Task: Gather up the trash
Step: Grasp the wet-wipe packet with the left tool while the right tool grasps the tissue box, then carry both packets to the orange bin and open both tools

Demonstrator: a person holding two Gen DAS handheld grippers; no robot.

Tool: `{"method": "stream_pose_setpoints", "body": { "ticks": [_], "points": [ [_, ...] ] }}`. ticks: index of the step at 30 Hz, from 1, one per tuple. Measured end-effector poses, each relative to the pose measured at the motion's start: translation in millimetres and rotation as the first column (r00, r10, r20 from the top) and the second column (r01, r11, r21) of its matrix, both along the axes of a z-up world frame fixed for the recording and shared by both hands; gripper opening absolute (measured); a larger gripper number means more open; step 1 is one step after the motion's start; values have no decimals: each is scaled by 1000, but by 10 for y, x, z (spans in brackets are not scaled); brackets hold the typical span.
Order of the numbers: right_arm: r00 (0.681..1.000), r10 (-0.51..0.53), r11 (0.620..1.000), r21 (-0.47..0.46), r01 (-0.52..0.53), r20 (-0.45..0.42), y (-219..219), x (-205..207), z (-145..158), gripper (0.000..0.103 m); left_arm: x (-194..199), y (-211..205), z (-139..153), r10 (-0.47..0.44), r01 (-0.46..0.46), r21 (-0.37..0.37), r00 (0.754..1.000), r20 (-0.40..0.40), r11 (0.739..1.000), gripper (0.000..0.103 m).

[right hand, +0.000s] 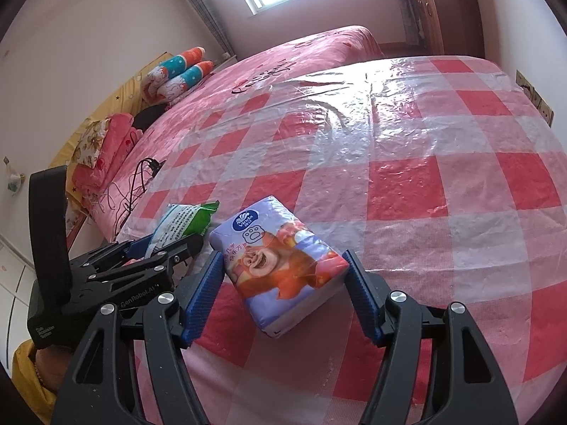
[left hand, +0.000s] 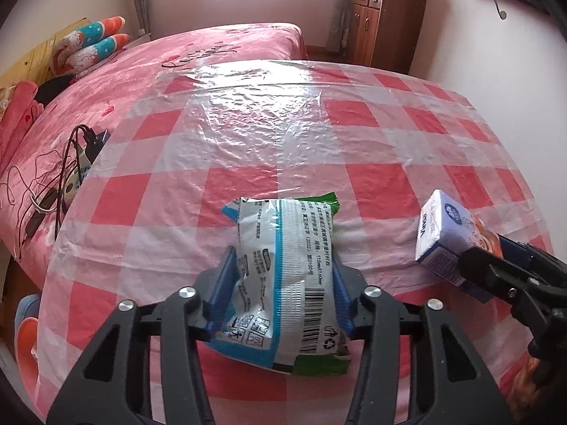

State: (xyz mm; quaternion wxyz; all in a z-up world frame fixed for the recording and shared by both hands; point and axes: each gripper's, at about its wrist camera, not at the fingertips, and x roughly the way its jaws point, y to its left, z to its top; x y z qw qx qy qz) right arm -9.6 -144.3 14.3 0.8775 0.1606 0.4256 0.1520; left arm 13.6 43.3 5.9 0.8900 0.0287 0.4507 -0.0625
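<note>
A: What's round us?
B: Checked sheet [left hand: 372, 177] on the bed, cables [left hand: 53, 184] at its left edge, 2 pillows [left hand: 95, 42] far back.
A: Count?
B: 2 packs. Our left gripper [left hand: 283, 279] pinches the wipes [left hand: 283, 276]; right gripper [right hand: 285, 279] brackets the tissues [right hand: 280, 265], contact hard to tell.
A: Hidden?
B: Wipes' front faces away.
</note>
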Motion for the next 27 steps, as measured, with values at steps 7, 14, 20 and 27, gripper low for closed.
{"method": "stream_pose_setpoints", "body": {
  "ticks": [7, 14, 20, 27],
  "points": [
    [1000, 2, 1000, -19, -2, 18, 50, -15, 28, 68, -85, 76, 27, 0, 0, -31, 1000, 15, 1000, 42],
    [1000, 2, 999, -42, -1, 30, 125, -68, 39, 68, -243, 254, 43, 18, -17, -68, 1000, 8, 998, 41],
    [999, 9, 998, -61, -6, 45, 209, -111, 52, 68, -422, 396, 54, 20, -19, -88, 1000, 2, 996, 41],
    [998, -8, 999, -53, 11, 57, 205, -159, 54, 68, -658, 638, 98, 39, -38, -101, 999, 6, 994, 41]
  ]
}}
